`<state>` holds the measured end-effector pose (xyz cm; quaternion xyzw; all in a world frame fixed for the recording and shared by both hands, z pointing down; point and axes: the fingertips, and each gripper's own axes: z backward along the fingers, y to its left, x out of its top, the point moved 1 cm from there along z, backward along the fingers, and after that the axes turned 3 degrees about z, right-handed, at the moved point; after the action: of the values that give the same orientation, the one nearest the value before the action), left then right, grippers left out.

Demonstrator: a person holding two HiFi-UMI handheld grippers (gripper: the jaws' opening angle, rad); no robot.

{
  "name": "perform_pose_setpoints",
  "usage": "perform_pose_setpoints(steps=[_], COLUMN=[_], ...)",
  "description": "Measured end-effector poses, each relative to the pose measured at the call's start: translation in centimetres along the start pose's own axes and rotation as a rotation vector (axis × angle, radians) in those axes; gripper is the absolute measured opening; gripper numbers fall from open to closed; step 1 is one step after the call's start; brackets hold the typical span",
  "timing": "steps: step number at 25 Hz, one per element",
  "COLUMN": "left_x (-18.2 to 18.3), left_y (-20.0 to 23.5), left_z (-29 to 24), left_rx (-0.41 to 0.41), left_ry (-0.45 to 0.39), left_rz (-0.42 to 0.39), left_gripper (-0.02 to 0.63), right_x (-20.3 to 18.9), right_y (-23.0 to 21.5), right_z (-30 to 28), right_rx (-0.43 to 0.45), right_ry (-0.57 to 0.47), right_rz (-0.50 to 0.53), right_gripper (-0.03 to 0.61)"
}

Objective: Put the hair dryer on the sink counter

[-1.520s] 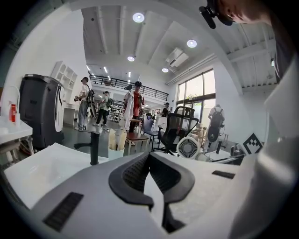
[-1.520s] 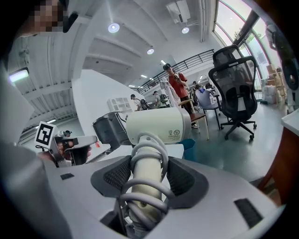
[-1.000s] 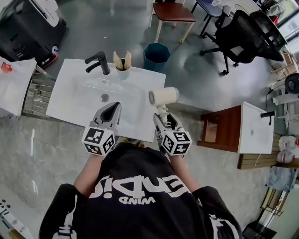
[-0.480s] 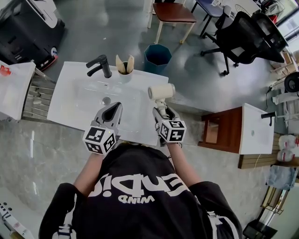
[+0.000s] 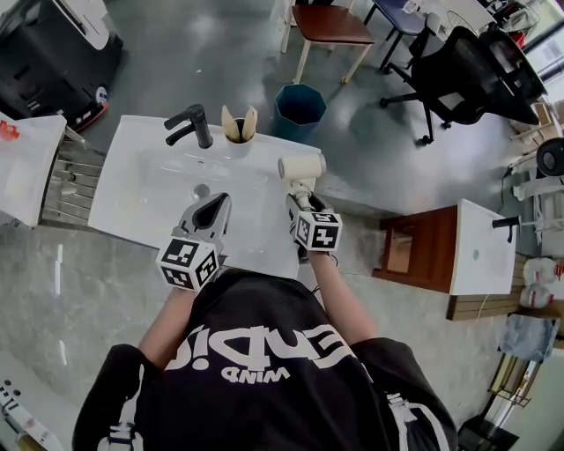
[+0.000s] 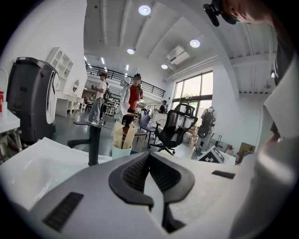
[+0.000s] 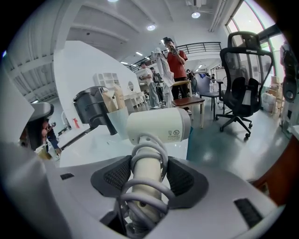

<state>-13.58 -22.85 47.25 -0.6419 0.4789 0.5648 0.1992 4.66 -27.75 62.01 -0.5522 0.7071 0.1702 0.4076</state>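
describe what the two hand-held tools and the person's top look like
The left tool and right tool have pale grey shells tapering to a point, with dark ribbed pads inside. Each carries a cube of black-and-white square markers at the rear. The person wears a black top with white lettering.

Open-plan office or test lab fitted with mock bathroom units. A free-standing white rectangular sink surface (image 5: 141, 176) with a black tap (image 5: 188, 123) stands on a polished grey concrete floor (image 5: 203, 53). Beyond the sink are a teal waste bin (image 5: 297, 106), a brown-topped wooden stool (image 5: 328, 25) and a black mesh office chair (image 5: 467, 70). To its right is a second white basin on a wooden cabinet (image 5: 480, 242).
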Motion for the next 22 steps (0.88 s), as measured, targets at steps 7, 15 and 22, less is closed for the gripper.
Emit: perform_pose_setpoints(steps=[7,15,22], left_x=[0.1,-0.1,-0.1], left_y=[0.7,1.0,1.0], left_z=[-0.2,-0.4,-0.7], left_rx=[0.009,0.016,0.019], left_ry=[0.005,0.013,0.018], left_rz=[0.007,0.014,0.016], left_gripper=[0.009,0.009,0.009], right_x=[-0.1,-0.4,-0.7], right_y=[-0.7,-1.3,-1.4], right_z=[-2.0,-3.3,-3.9], right_rx=[-0.017,-0.04,-0.045], right_ry=[0.042,0.073,0.105], right_rz=[0.002,0.007,-0.003], right_gripper=[0.256,0.256,0.256])
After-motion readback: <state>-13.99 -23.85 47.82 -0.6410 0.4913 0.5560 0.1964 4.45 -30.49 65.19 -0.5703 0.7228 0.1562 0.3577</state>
